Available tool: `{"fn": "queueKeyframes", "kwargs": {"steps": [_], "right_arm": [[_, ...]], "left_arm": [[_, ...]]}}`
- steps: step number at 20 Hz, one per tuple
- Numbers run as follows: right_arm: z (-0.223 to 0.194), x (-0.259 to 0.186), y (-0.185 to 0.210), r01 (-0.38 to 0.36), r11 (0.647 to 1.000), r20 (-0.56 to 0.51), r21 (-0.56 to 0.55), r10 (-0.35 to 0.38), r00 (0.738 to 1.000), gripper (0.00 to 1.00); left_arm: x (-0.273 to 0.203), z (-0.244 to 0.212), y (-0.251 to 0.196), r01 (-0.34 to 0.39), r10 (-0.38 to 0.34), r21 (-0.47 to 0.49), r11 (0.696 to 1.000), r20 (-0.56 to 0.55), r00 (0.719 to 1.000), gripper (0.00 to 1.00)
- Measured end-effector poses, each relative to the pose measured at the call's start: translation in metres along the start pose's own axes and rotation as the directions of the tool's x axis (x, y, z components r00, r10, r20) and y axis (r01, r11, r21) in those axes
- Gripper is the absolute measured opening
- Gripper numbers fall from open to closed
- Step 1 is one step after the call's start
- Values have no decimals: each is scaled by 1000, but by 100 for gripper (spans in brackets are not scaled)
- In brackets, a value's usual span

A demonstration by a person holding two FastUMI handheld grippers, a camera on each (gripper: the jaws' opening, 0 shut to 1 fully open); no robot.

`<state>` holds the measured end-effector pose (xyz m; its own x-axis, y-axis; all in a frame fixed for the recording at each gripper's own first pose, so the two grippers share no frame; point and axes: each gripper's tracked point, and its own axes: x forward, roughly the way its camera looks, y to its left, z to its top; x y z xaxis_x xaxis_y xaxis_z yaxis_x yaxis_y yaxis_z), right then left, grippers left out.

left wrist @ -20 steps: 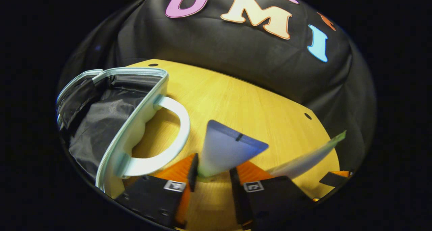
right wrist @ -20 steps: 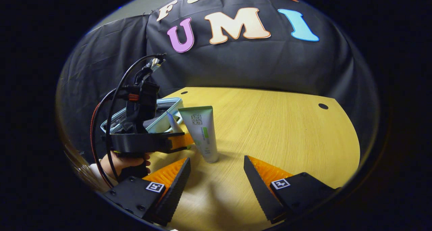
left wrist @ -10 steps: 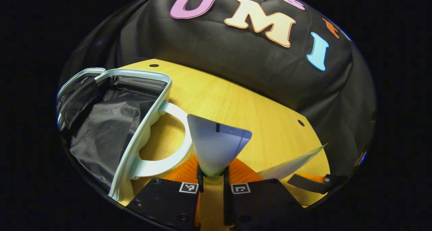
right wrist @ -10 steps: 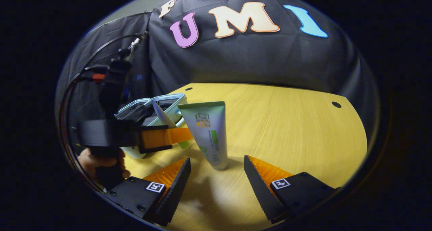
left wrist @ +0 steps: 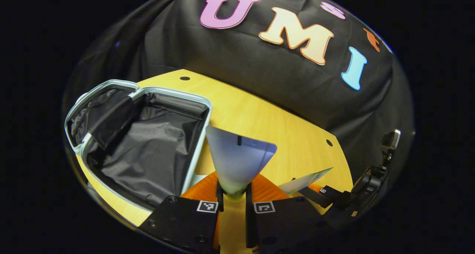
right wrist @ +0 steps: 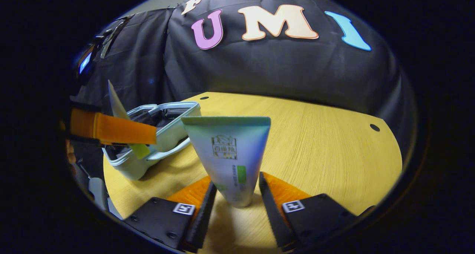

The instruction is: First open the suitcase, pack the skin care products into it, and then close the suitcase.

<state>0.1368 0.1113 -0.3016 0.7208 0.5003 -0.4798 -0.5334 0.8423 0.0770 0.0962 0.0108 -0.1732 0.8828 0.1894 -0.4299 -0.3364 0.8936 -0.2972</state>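
Observation:
The pale-blue suitcase (left wrist: 111, 174) lies open on the wooden table (left wrist: 267, 124), showing its black lining. My left gripper (left wrist: 233, 189) is shut on the cap end of a pale tube (left wrist: 237, 157), held up beside the suitcase's right rim. In the right gripper view that left gripper (right wrist: 148, 135) hangs above the suitcase (right wrist: 163, 135). A white and green tube (right wrist: 228, 153) stands cap down on the table (right wrist: 326, 142). My right gripper (right wrist: 236, 178) is open, one finger on each side of the tube's lower end with small gaps. The green tube (left wrist: 304, 179) and right gripper (left wrist: 319, 192) show low right.
The booth's black cloth wall hangs behind the table on all sides. Small round holes (right wrist: 374, 127) mark the tabletop near its far edge. Bare wood stretches to the right of the standing tube.
My left gripper shut on the pale tube, then lifted it towards the open suitcase. My right gripper moved forward until the green tube stood between its fingers, which narrowed a little.

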Motion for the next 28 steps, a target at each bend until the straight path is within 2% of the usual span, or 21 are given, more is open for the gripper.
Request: {"fn": "queueKeyframes", "kwargs": {"steps": [2, 5, 8, 10, 12, 13, 15, 16, 18, 19, 20, 23, 24, 25, 28], "right_arm": [[-4, 1, 2, -9, 1000, -32, 5, 9, 999, 55], [-5, -11, 7, -15, 1000, -104, 6, 15, 994, 48], [4, -21, 15, -33, 999, -147, 16, 35, 989, 47], [9, -34, 26, -54, 997, -176, 59, 63, 982, 46], [14, -47, 38, -74, 990, -204, 122, 98, 974, 48], [16, -53, 43, -79, 986, -214, 148, 110, 971, 47], [22, -64, 54, -76, 980, -228, 182, 117, 967, 48], [25, -70, 59, -70, 979, -231, 190, 114, 966, 48], [35, -76, 74, -55, 980, -229, 192, 100, 968, 45], [40, -79, 84, -46, 979, -229, 197, 92, 969, 45], [45, -81, 95, -37, 978, -227, 206, 84, 970, 45], [65, -78, 137, -21, 970, -227, 242, 78, 971, 48], [67, -75, 151, -16, 968, -239, 250, 77, 968, 44], [72, -68, 164, -17, 967, -239, 253, 79, 968, 48], [79, -48, 199, -23, 961, -239, 276, 92, 967, 48]], "left_arm": [[-13, 13, 12, -12, 12, -12, 1000, 1, 1000, 20], [-28, 26, 42, -57, 57, -1, 998, -29, 998, 20], [-38, 33, 78, -101, 103, 26, 995, -69, 992, 20], [-38, 30, 106, -135, 138, 31, 990, -132, 982, 20], [-30, 24, 128, -137, 144, 46, 989, -221, 965, 20], [-26, 18, 138, -132, 145, 63, 989, -287, 947, 20], [-21, -2, 154, -106, 130, 78, 991, -440, 889, 24], [-20, -6, 162, -100, 128, 84, 992, -489, 863, 21], [-16, -12, 183, -78, 140, 132, 988, -568, 811, 18], [-15, -16, 190, -62, 137, 144, 988, -604, 785, 24], [-14, -18, 193, -43, 134, 156, 987, -635, 761, 21], [-20, -28, 206, 17, 125, 181, 983, -739, 662, 22], [-18, -30, 209, 32, 119, 181, 983, -758, 642, 23], [-17, -32, 210, 44, 113, 179, 983, -773, 625, 23], [-17, -33, 215, 85, 81, 163, 983, -799, 596, 28]]}}
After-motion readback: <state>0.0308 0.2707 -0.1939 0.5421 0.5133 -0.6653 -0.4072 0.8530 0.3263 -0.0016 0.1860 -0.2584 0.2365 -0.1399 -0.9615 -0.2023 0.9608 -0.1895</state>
